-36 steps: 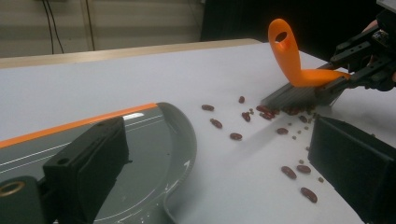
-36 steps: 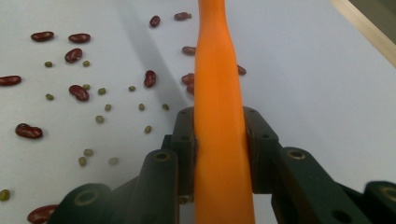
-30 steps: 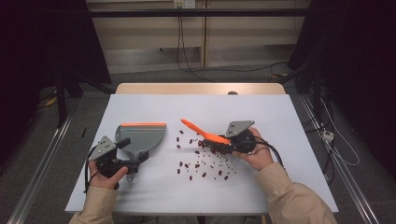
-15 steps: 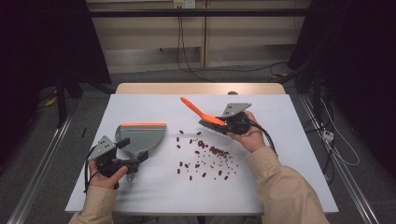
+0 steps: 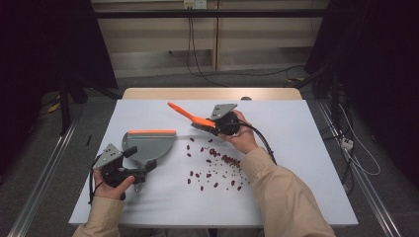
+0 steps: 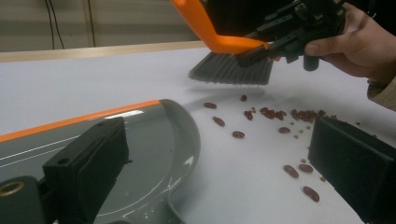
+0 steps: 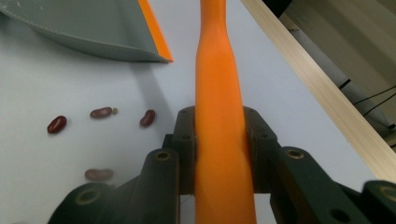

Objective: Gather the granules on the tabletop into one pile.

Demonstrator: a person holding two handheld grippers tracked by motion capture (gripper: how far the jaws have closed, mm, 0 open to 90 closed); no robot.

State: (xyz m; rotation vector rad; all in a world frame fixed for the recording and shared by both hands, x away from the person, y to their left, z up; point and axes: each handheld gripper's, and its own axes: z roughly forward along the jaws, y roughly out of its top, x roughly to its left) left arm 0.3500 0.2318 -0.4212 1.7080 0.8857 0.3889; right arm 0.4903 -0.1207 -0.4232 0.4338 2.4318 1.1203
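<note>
gripping smooth tapered orange brush (image 7: 219, 116), glossy grey dustpan (image 5: 148, 144), scattered oval beans (image 5: 217, 165)

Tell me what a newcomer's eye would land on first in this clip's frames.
The orange brush stands out, clamped in the right claw and raised above the far middle of the white table, bristles off the surface. Dark red beans lie scattered across the table's centre. To their left rests a grey dustpan with an orange lip, its handle end at the left claw.
</note>
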